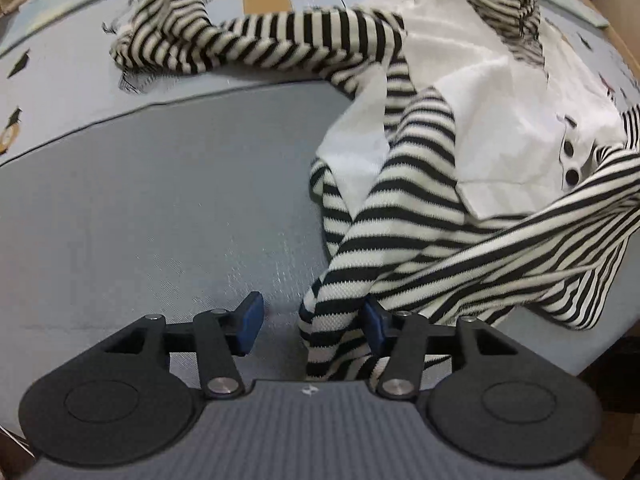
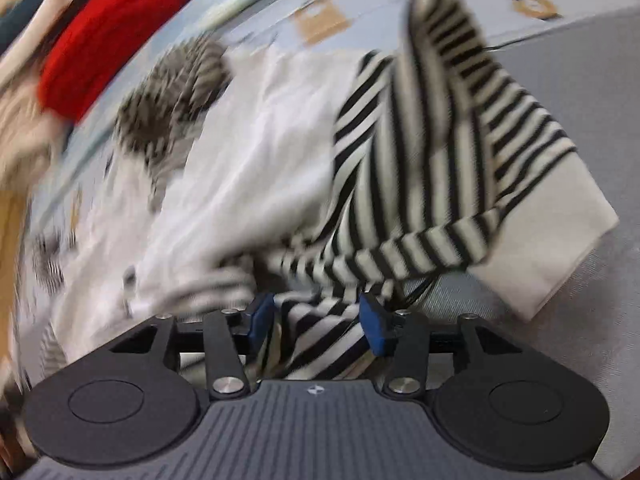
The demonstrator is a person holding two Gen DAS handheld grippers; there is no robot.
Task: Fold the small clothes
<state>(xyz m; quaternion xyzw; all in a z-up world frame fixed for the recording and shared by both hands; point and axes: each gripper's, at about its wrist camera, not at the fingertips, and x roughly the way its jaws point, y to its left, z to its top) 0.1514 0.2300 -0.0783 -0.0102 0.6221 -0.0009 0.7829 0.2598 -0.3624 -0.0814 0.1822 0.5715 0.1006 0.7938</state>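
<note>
A small black-and-white striped garment with a white front panel (image 1: 460,92) and dark buttons (image 1: 570,162) lies crumpled on a grey mat (image 1: 160,208). One striped sleeve (image 1: 240,44) stretches to the far left. My left gripper (image 1: 314,326) is open, with a striped fold lying between its blue pads (image 1: 250,328), against the right one. In the right wrist view the same garment (image 2: 420,152) is blurred. My right gripper (image 2: 318,326) is open with striped fabric bunched between its blue pads (image 2: 374,330).
The mat lies on a light blue printed cloth (image 1: 60,80) with small pictures. A red garment (image 2: 108,36) and beige fabric lie at the far left of the right wrist view. A wooden edge (image 1: 624,40) runs along the far right.
</note>
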